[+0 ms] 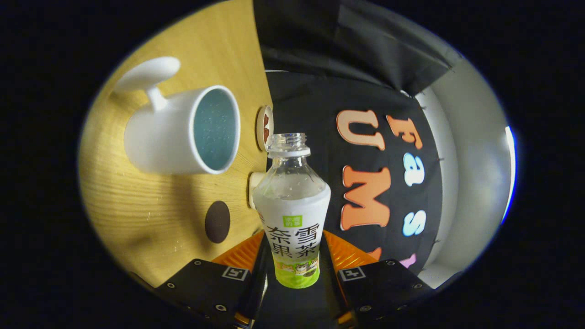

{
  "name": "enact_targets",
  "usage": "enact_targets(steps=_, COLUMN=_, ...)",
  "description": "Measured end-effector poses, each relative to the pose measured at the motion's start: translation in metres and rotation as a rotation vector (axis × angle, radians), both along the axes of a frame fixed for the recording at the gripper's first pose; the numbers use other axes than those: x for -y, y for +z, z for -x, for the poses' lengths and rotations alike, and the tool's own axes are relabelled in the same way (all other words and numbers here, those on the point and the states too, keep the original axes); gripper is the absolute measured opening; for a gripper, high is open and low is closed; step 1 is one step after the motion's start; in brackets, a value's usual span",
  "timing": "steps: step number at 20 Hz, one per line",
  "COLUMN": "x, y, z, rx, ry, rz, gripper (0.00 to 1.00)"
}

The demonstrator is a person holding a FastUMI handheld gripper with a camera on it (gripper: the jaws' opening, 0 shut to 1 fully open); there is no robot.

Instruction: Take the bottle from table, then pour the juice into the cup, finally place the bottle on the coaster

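Between the two fingers of the tongs (296, 269) stands a clear plastic bottle with a white-and-green printed label (292, 214); both fingers press against its lower sides, so the tongs are clenched on it. Its neck points away from the tongs, its threaded mouth is uncapped, and droplets cling to the inside of its clear upper part. The view is rolled sideways, so that the pale wooden table (137, 201) runs along one side of the bottle and the black cloth wall of the booth along the other.

Just beside the bottle's shoulder, partly hidden behind it, a small white object (252, 187) sits at the table's edge; what it is cannot be told. Near the fingers, on the wood, lies a dark brown oval disc (217, 221), flat on the surface and apart from the bottle.

Beyond the bottle's mouth, close to its rim in the picture, a round coaster with a pale edge and a brown centre (264, 127) lies near the table's far edge, seen almost edge-on. Beside it, further onto the table, rests a white ceramic cup with a pale blue-green interior (183, 132); its opening faces the same direction as the bottle's neck, and a rounded white handle juts from its side. Whether any liquid lies in the cup cannot be told.
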State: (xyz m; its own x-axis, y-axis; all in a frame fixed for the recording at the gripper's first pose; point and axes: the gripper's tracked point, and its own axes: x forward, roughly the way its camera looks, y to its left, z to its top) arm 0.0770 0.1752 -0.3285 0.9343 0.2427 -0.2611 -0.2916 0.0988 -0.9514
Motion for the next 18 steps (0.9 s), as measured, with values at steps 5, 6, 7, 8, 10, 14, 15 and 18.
enact_targets(steps=5, x=-0.008, y=0.004, z=-0.019, rx=-0.126, ry=-0.138, rz=-0.338, gripper=0.58)
enact_targets(steps=6, x=-0.009, y=0.001, z=-0.022, rx=-0.162, ry=-0.16, rz=-0.401, gripper=0.58)
enact_targets(steps=7, x=-0.011, y=-0.003, z=-0.027, rx=-0.208, ry=-0.189, rz=-0.447, gripper=0.58)
enact_targets(steps=8, x=-0.012, y=-0.004, z=-0.032, rx=-0.226, ry=-0.21, rz=-0.495, gripper=0.58)
enact_targets(steps=10, x=-0.016, y=-0.008, z=-0.036, rx=-0.268, ry=-0.243, rz=-0.573, gripper=0.58)
enact_targets(steps=14, x=-0.014, y=-0.025, z=-0.05, rx=-0.349, ry=-0.316, rz=-0.747, gripper=0.58)
enact_targets(steps=15, x=-0.014, y=-0.029, z=-0.055, rx=-0.372, ry=-0.335, rz=-0.793, gripper=0.58)
enact_targets(steps=18, x=-0.014, y=-0.039, z=-0.067, rx=-0.426, ry=-0.384, rz=-0.909, gripper=0.58)
